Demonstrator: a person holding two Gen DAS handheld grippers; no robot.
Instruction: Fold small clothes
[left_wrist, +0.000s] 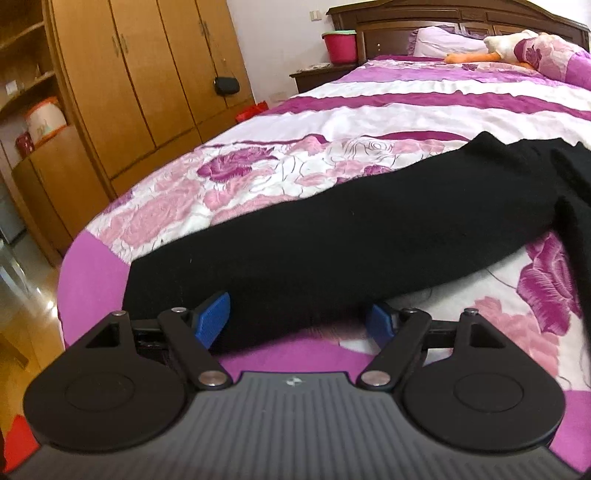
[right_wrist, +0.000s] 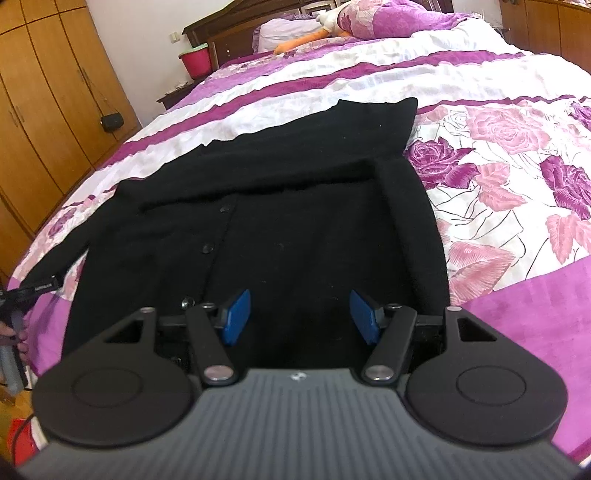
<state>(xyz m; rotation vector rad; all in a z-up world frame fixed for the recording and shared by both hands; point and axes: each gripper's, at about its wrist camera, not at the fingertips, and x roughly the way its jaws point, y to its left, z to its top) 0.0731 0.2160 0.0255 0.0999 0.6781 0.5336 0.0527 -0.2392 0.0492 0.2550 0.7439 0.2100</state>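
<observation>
A black button-front cardigan (right_wrist: 295, 221) lies flat on the floral purple bedspread (right_wrist: 498, 184). Its buttons (right_wrist: 207, 248) run down the left of the front, and one sleeve (right_wrist: 369, 125) is folded across the top. The other sleeve (left_wrist: 369, 229) stretches out towards the bed's near corner. My left gripper (left_wrist: 298, 319) is open, and the cuff end of that sleeve lies between its blue pads (left_wrist: 214, 317), which stand apart from it. My right gripper (right_wrist: 300, 317) is open low over the cardigan's lower front. Its pads (right_wrist: 236, 317) are apart on either side of flat fabric.
The bed's rounded near corner (left_wrist: 92, 266) drops to a shiny wood floor (left_wrist: 22, 295). A wooden wardrobe (left_wrist: 129, 92) stands to the left with a black pouch (left_wrist: 226, 85) hanging on it. A red bucket (left_wrist: 340, 46), pillows and a plush toy (left_wrist: 509, 46) are at the headboard.
</observation>
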